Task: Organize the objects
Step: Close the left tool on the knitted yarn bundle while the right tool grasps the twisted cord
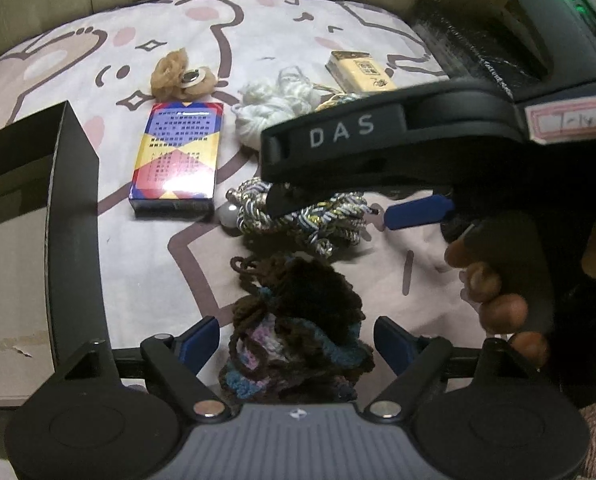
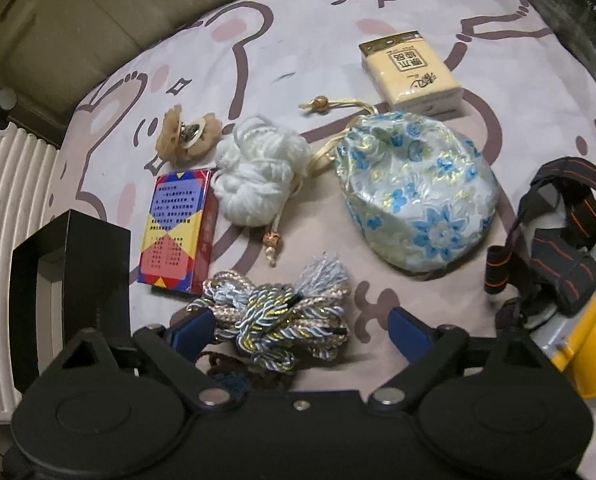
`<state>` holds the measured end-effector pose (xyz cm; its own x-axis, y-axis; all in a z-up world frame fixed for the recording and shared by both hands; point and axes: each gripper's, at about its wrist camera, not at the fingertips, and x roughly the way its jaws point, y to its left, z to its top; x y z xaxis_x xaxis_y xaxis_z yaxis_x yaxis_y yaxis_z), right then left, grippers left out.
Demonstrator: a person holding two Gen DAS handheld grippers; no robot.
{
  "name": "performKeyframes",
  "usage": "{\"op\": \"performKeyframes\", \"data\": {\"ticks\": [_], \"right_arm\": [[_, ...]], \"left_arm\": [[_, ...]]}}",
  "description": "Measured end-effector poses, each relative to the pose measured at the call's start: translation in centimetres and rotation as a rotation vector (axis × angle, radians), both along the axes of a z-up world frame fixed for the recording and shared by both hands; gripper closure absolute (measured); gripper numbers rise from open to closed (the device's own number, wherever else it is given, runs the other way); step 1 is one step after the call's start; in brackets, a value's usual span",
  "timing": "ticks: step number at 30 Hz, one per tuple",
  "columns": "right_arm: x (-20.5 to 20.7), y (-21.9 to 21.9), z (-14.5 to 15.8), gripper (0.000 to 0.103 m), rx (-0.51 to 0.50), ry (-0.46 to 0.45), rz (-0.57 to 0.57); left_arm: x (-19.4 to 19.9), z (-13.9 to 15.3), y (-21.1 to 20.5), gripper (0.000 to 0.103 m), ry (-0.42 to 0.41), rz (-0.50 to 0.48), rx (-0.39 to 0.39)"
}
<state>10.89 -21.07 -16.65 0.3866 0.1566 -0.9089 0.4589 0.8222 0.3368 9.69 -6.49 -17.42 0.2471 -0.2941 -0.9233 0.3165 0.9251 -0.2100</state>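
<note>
A silver, blue and gold twisted cord bundle (image 2: 281, 320) lies on the bear-print cloth; it also shows in the left wrist view (image 1: 318, 216). My right gripper (image 2: 298, 332) is open, its blue fingers (image 2: 191, 332) on either side of the cord just above the cloth; it enters the left wrist view from the right (image 1: 338, 204). My left gripper (image 1: 295, 344) is open around a dark brown and blue knitted pouch (image 1: 298, 320), not closed on it. A black open box (image 1: 69, 208) stands at the left and shows in the right wrist view (image 2: 89, 264).
On the cloth lie a colourful card box (image 2: 175, 236), white yarn (image 2: 257, 176), a tan fabric flower (image 2: 185, 136), a blue floral drawstring pouch (image 2: 414, 196) and a tissue pack (image 2: 412, 74). A headlamp with a strap (image 2: 558, 264) sits at the right. A white radiator (image 2: 9, 208) is left.
</note>
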Motion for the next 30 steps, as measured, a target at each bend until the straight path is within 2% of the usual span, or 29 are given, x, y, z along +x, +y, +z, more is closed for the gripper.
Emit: {"op": "performKeyframes", "data": {"ticks": [5, 8, 12, 15, 23, 30], "right_arm": [[-0.1, -0.1, 0.3, 0.031, 0.045, -0.026, 0.028], [-0.1, 0.4, 0.6, 0.042, 0.012, -0.022, 0.058], [-0.3, 0.4, 0.9, 0.045, 0.000, -0.019, 0.071], [-0.6, 0.2, 1.2, 0.047, -0.014, -0.024, 0.064], [-1.4, -0.8, 2.6, 0.053, -0.032, -0.053, 0.013], [-2.5, -1.5, 4.2, 0.054, -0.038, -0.096, -0.032]], "left_arm": [[-0.1, -0.4, -0.3, 0.027, 0.030, -0.014, 0.019], [-0.1, -0.5, -0.6, 0.037, 0.048, -0.023, 0.032], [-0.4, -0.7, -0.7, 0.049, 0.052, -0.045, 0.063], [-0.7, -0.4, -0.9, 0.054, 0.037, -0.059, 0.081], [-0.8, 0.7, -1.2, 0.058, 0.008, -0.065, 0.090], [-0.7, 2.4, -0.4, 0.058, -0.025, -0.015, 0.068]]}}
